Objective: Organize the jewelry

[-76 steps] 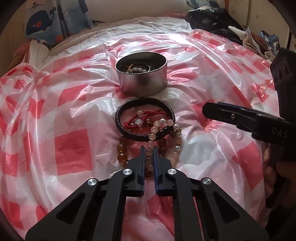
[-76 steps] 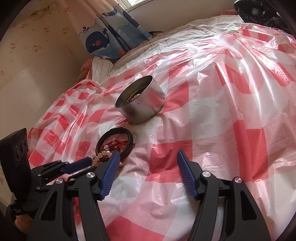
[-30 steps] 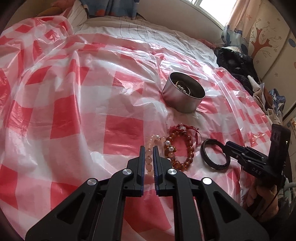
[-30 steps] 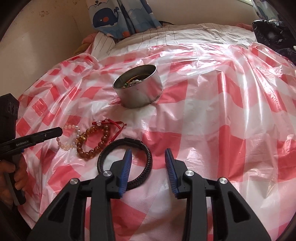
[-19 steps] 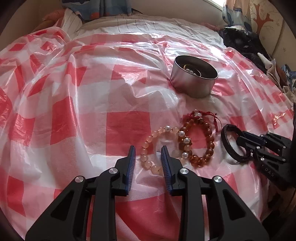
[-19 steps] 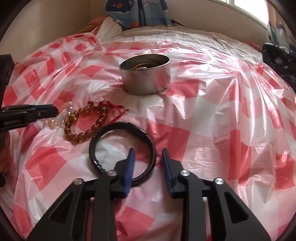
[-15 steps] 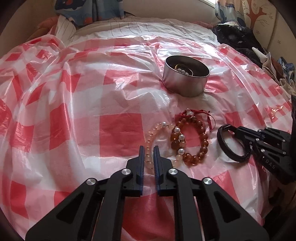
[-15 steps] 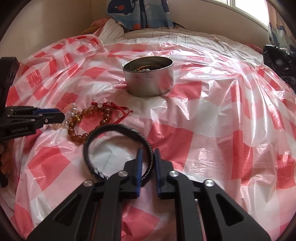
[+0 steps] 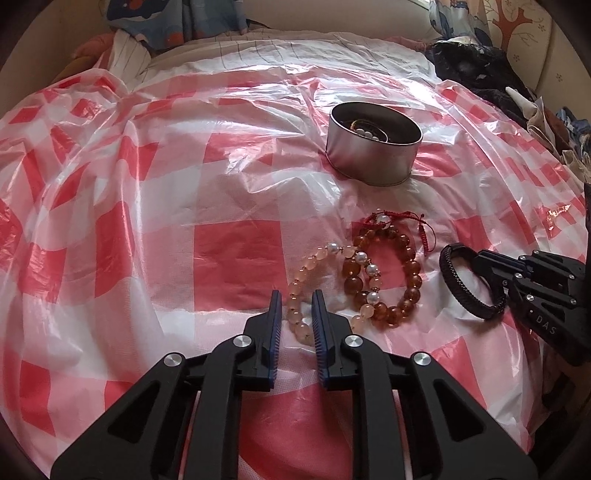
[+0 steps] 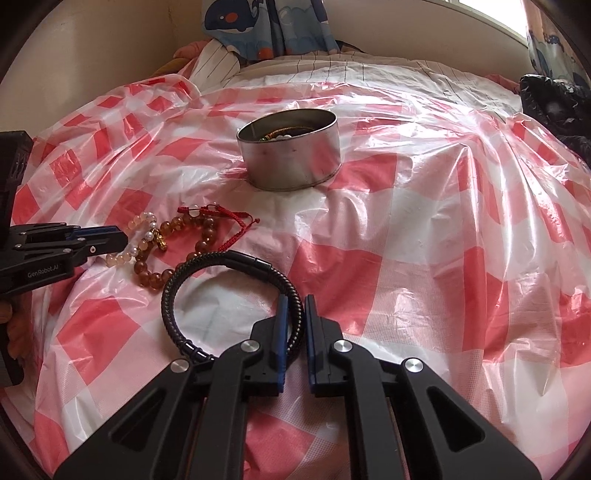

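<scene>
My left gripper [image 9: 296, 314] is shut on the near side of a pale pink bead bracelet [image 9: 310, 264], which lies on the checked sheet. An amber bead bracelet [image 9: 410, 269] overlaps the pale one, with a red cord bracelet [image 9: 402, 216] at its far end. To the right, my right gripper [image 10: 295, 314] is shut on the near right side of a black braided bracelet [image 10: 177, 288]. A round metal tin [image 9: 373, 162] stands beyond them and holds pearls and other jewelry. Each gripper also shows in the other's view: right gripper [image 9: 484, 264], left gripper [image 10: 114, 236].
A red-and-white checked plastic sheet [image 10: 424, 229] covers a bed and is wrinkled and glossy. Striped bedding [image 10: 332, 70] and a whale-print curtain [image 10: 258, 26] lie beyond it. A heap of dark clothes [image 9: 469, 66] sits at the far right.
The right gripper's jaws, apart over the black bracelet a second ago, have shut on it. Both grippers sank a little and rolled. The left one is again on the pale beads.
</scene>
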A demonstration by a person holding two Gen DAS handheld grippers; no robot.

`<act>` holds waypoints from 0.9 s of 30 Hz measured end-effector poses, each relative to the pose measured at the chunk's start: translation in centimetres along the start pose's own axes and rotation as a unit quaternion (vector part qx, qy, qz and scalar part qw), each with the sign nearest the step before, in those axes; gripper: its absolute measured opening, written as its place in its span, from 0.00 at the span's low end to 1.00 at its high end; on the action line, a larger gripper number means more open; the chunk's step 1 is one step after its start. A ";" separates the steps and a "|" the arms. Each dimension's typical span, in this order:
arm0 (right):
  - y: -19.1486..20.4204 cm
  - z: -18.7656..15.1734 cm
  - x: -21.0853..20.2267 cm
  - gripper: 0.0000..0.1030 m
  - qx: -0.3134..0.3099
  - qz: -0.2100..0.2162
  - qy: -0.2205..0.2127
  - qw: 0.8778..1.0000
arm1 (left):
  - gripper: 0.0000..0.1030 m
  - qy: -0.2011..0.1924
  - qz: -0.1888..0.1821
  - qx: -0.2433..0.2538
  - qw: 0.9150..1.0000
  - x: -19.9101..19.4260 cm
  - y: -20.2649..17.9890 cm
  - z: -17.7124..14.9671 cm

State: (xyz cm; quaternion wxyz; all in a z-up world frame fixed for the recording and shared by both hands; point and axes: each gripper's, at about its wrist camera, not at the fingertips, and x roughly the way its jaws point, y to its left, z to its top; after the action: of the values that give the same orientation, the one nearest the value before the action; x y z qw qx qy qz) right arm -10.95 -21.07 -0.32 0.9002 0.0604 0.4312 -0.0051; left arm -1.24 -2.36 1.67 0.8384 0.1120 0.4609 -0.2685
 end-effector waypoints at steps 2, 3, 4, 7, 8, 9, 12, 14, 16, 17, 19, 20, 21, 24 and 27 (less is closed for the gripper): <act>0.1 0.0 -0.2 0.09 -0.003 0.004 -0.007 1.000 | 0.07 -0.010 -0.001 0.007 1.000 -0.5 -0.4 0.1; 0.2 -0.1 -0.4 0.09 -0.002 0.008 -0.011 1.000 | 0.07 -0.018 -0.001 0.007 1.000 -0.9 -0.5 0.2; 0.1 -0.1 -0.7 0.09 0.002 0.013 -0.017 1.000 | 0.07 -0.025 -0.002 0.005 1.000 -1.3 -0.5 0.3; -0.1 -0.1 -1.5 0.09 0.014 0.031 -0.038 0.999 | 0.07 -0.034 0.001 0.002 0.999 -2.0 -0.3 0.4; 0.0 0.0 -1.6 0.09 0.013 0.033 -0.041 0.999 | 0.07 -0.032 0.002 0.001 0.999 -1.9 -0.2 0.4; 0.1 0.0 -1.6 0.09 0.011 0.033 -0.041 0.999 | 0.07 -0.029 0.005 0.001 1.000 -1.7 -0.2 0.3; 0.3 0.0 -1.0 0.09 0.011 0.032 -0.027 0.999 | 0.07 -0.016 0.007 0.005 1.000 -1.1 -0.3 0.2; 0.2 0.0 -0.5 0.18 0.014 0.033 -0.016 0.999 | 0.07 -0.009 0.010 0.004 1.000 -0.8 -0.2 0.1; 0.5 -0.1 -0.2 0.32 0.010 0.032 -0.009 0.999 | 0.08 0.002 0.008 -0.001 1.000 -0.2 0.0 -0.1; 0.7 -0.1 0.0 0.32 0.005 0.029 -0.004 1.000 | 0.08 0.005 0.007 -0.002 1.000 0.0 0.0 -0.1; 0.8 -0.2 0.2 0.30 0.000 0.027 0.003 1.000 | 0.08 0.007 0.008 0.001 1.000 0.2 -0.1 -0.1; 0.8 -0.2 0.3 0.26 -0.001 0.032 0.004 0.999 | 0.07 0.005 0.008 0.005 1.000 0.1 -0.2 -0.1; 0.9 -0.3 0.2 0.17 -0.004 0.036 0.004 0.999 | 0.07 0.000 0.006 0.010 1.000 -0.2 -0.4 -0.1; 0.8 -0.3 -0.1 0.10 -0.001 0.042 -0.005 0.999 | 0.07 -0.023 0.012 0.020 0.999 -1.4 -0.9 0.2; -0.2 -0.2 -0.8 0.09 0.033 0.066 -0.021 0.997 | 0.07 -0.048 0.026 0.025 0.998 -2.6 -1.1 0.5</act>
State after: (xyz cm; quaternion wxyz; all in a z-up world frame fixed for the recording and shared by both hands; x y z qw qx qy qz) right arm -11.64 -21.28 0.15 0.9051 0.1179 0.4066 0.0393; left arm -2.60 -2.57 4.14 0.8631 0.1316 0.4106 -0.2631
